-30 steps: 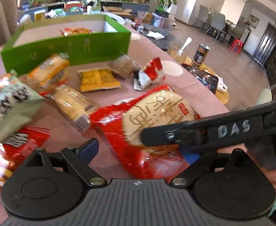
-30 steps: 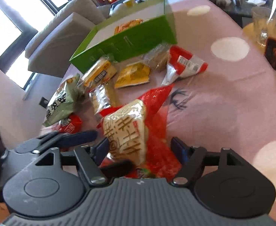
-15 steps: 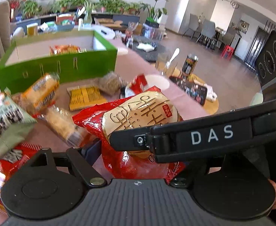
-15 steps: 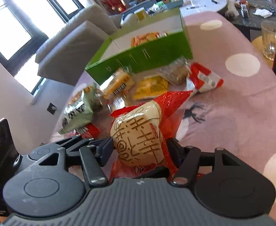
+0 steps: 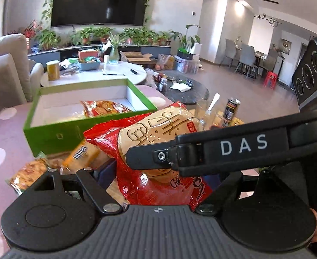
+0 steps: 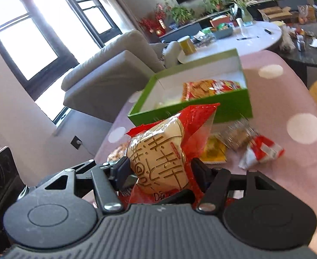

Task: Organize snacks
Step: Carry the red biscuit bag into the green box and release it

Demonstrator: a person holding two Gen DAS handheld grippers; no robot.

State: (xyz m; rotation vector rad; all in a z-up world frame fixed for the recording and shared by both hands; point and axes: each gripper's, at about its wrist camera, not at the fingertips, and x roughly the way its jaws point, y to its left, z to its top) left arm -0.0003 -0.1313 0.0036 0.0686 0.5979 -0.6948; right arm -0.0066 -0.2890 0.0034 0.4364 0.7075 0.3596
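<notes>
A large red snack bag (image 5: pixel 158 183) with a round pale cracker face hangs above the table, gripped from both sides. My left gripper (image 5: pixel 160 179) is shut on its lower part; its right finger is hidden behind the right gripper's black arm marked DAS (image 5: pixel 242 146). In the right wrist view my right gripper (image 6: pixel 160 172) is shut on the same red bag (image 6: pixel 158 155), pads pressing its sides. Beyond stands the open green box (image 5: pixel 56 136), with a red cracker packet (image 5: pixel 104 108) inside. The right wrist view shows this green box (image 6: pixel 229 105) too.
Loose snacks lie on the pink dotted tablecloth (image 6: pixel 288 168): an orange packet (image 5: pixel 82 153), a yellow packet (image 6: pixel 214 151), a clear packet (image 6: pixel 236 136), a red-and-white packet (image 6: pixel 262 151). A glass with a spoon (image 5: pixel 208 110) and a can (image 5: pixel 230 110) stand right. A sofa (image 6: pixel 115 69) sits left.
Both grippers closed onto the red bag and raised it off the table. The other snacks have dropped lower in both views and the box interior now shows.
</notes>
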